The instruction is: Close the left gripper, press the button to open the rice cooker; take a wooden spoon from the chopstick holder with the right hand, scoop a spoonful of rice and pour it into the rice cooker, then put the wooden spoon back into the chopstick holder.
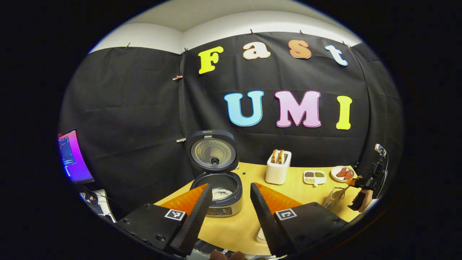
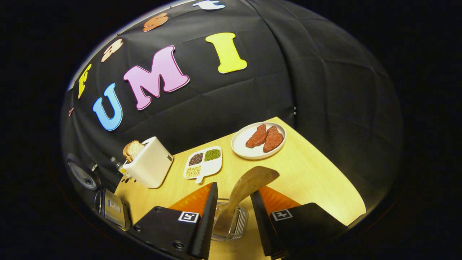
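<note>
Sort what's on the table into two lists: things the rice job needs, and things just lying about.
Needed:
rice cooker, lid up
wooden spoon, standing in the holder
chopstick holder
right gripper, jaws apart around the spoon
left gripper

Lying about:
toaster with bread
divided dish of beans
plate of meat

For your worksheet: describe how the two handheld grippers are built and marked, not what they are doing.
Each gripper, left and right, has two wedge-shaped fingers with ridged inner faces, mounted on black blocks fastened with screws. Each block carries a square black-and-white marker tag. In the left gripper view the right gripper is a dark frame.
</note>
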A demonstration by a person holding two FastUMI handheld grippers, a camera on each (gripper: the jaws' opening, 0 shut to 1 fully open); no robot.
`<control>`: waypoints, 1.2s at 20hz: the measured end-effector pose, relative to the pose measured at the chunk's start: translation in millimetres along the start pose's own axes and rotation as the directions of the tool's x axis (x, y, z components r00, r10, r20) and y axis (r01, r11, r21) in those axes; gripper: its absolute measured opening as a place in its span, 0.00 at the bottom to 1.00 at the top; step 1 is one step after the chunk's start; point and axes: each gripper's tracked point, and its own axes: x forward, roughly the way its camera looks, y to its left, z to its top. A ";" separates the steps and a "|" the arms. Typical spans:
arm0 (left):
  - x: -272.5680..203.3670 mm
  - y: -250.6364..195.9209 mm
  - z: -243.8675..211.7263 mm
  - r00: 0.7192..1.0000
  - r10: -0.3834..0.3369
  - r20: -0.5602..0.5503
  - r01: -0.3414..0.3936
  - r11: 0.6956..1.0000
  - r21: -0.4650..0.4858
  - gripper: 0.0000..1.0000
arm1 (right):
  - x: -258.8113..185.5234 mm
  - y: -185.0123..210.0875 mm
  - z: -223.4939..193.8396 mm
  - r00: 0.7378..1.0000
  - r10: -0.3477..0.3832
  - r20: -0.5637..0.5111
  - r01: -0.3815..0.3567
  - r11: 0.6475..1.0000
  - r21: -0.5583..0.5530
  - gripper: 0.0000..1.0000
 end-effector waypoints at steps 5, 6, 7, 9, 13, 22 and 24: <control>1.3 1.8 -5.1 1.000 0.005 -0.011 -0.005 1.000 -0.020 0.76 | -3.4 3.0 0.1 1.000 -0.007 -0.020 0.007 1.000 0.021 0.23; 1.2 1.9 -5.4 1.000 0.004 -0.015 -0.004 1.000 -0.025 0.76 | -4.2 6.5 -0.3 1.000 0.004 -0.029 -0.003 1.000 0.023 0.20; 0.9 1.8 -6.3 1.000 0.003 -0.015 -0.003 1.000 -0.029 0.76 | -3.1 7.2 -1.3 0.999 0.005 -0.031 -0.004 1.000 0.024 0.18; -1.1 2.8 -4.1 1.000 0.003 -0.008 -0.003 1.000 -0.024 0.75 | -8.7 11.2 0.8 0.999 0.012 -0.036 -0.011 0.999 0.039 0.14; -3.9 7.4 0.2 1.000 0.003 0.016 -0.003 1.000 -0.020 0.76 | -32.0 24.1 20.8 0.999 0.045 0.000 -0.045 0.998 0.047 0.12; -6.6 24.7 0.3 0.998 -0.008 0.058 0.014 0.995 -0.098 0.75 | -124.7 109.3 70.6 0.963 0.262 0.056 -0.260 0.965 -0.046 0.12; -4.6 30.8 0.2 0.998 -0.020 0.060 0.027 0.993 -0.112 0.76 | -146.3 136.0 64.8 0.952 0.304 0.034 -0.303 0.952 -0.044 0.11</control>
